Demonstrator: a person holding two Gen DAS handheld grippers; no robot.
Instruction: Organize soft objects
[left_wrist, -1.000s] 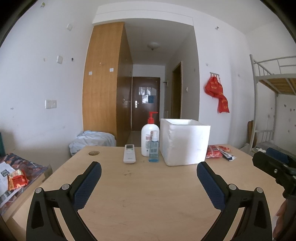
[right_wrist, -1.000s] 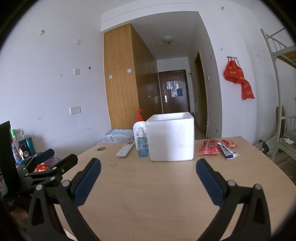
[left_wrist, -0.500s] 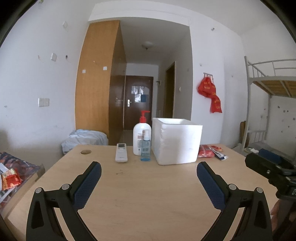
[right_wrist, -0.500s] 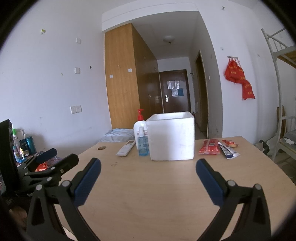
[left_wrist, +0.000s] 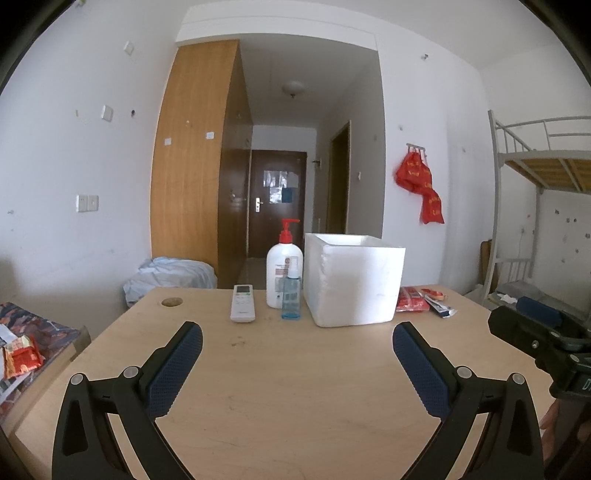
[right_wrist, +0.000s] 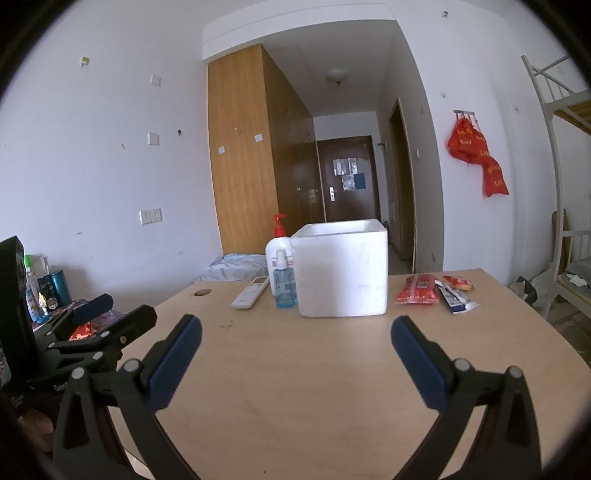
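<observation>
Left claw (left_wrist: 297, 341): jaws spread wide, nothing between the blue pads (left_wrist: 173, 369), held level and pointing forward. Right claw (right_wrist: 296, 339): same condition — jaws wide apart, empty, level. The two sit side by side, apart; each shows at the edge of the other's view. A hand (left_wrist: 550, 424) is partly visible behind the right claw.

We see our right gripper (right_wrist: 296, 341) spread wide above the table (right_wrist: 295, 369), facing the white foam box (right_wrist: 341, 271) and red packets (right_wrist: 417, 291).
</observation>
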